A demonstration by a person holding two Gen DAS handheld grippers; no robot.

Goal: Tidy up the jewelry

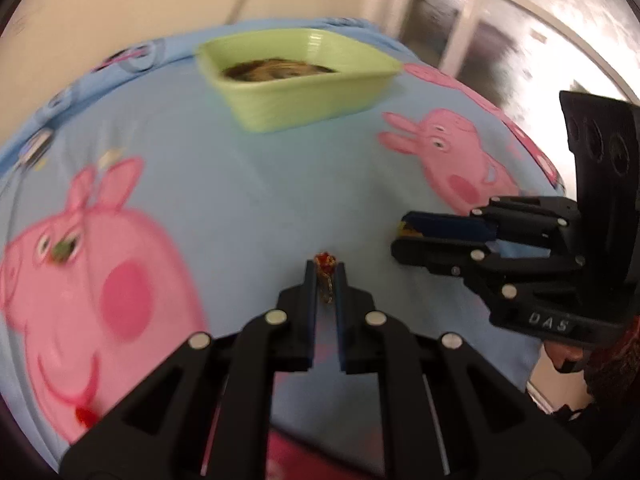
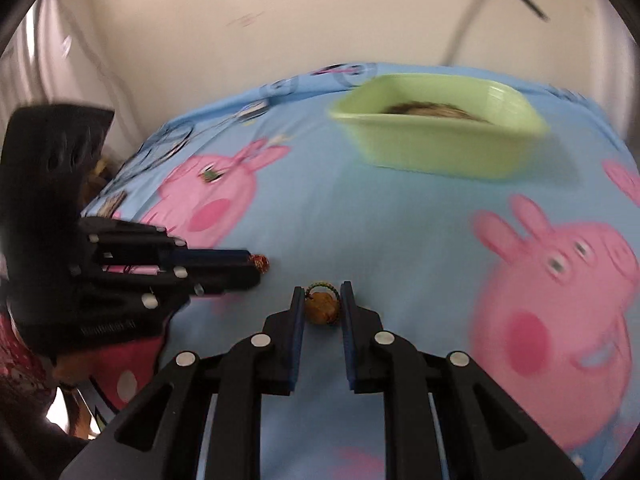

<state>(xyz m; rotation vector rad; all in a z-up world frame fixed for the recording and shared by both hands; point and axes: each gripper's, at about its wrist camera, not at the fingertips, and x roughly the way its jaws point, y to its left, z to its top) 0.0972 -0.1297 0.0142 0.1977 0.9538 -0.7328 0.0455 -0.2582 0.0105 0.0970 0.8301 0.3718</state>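
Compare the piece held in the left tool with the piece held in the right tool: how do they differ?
The left tool pinches a red piece on a thin gold chain; the right tool holds a rounder golden-brown piece with a beaded loop. The red piece pokes past the fingertips; the golden one sits between them. The left fingers stand closer together than the right. Both pieces are small, held above the blue cloth, short of the green tray.

Layout: tub at back, grippers in front

Tub sits far back on the table, jewelry pile inside. Left gripper left of right gripper, each with a jewelry piece between its jaws. Wall behind.
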